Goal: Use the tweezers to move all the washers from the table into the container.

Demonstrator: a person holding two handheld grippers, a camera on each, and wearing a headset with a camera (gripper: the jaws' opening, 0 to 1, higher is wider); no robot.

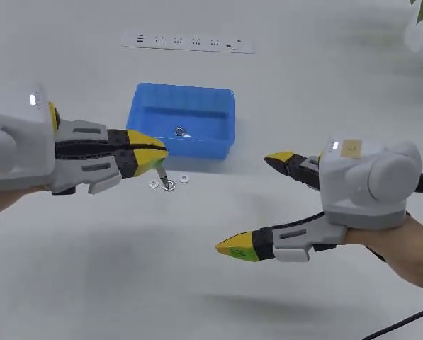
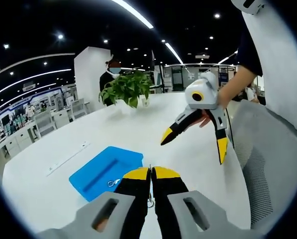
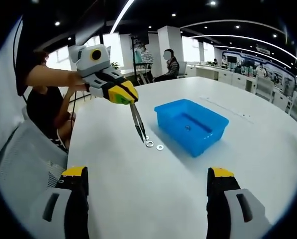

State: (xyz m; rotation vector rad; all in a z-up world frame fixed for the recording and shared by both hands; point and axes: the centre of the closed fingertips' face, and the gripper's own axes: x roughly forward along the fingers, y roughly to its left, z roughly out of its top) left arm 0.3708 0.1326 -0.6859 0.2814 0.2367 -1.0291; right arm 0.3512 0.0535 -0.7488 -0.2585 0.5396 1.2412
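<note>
One washer (image 1: pixel 179 131) lies in the container (image 1: pixel 142 113); three washers (image 1: pixel 169 185) lie on the bench (image 1: pixel 126 283). The left gripper (image 1: pixel 158 154) clamps the tweezers (image 1: pixel 163 173) between its fingers; fingers of the right gripper (image 1: pixel 245 203) stand apart.

A long white tabletop (image 1: pixel 197 283) stretches through an open-plan room. At its far end stands a potted plant (image 2: pixel 127 89). Behind the plant rises a white column (image 2: pixel 88 69); left of the plant, rows of desks (image 2: pixel 36 130) and chairs; above the plant, a dark ceiling (image 2: pixel 88 22) with long light strips (image 2: pixel 133 12) and small spotlights (image 2: pixel 60 36)
</note>
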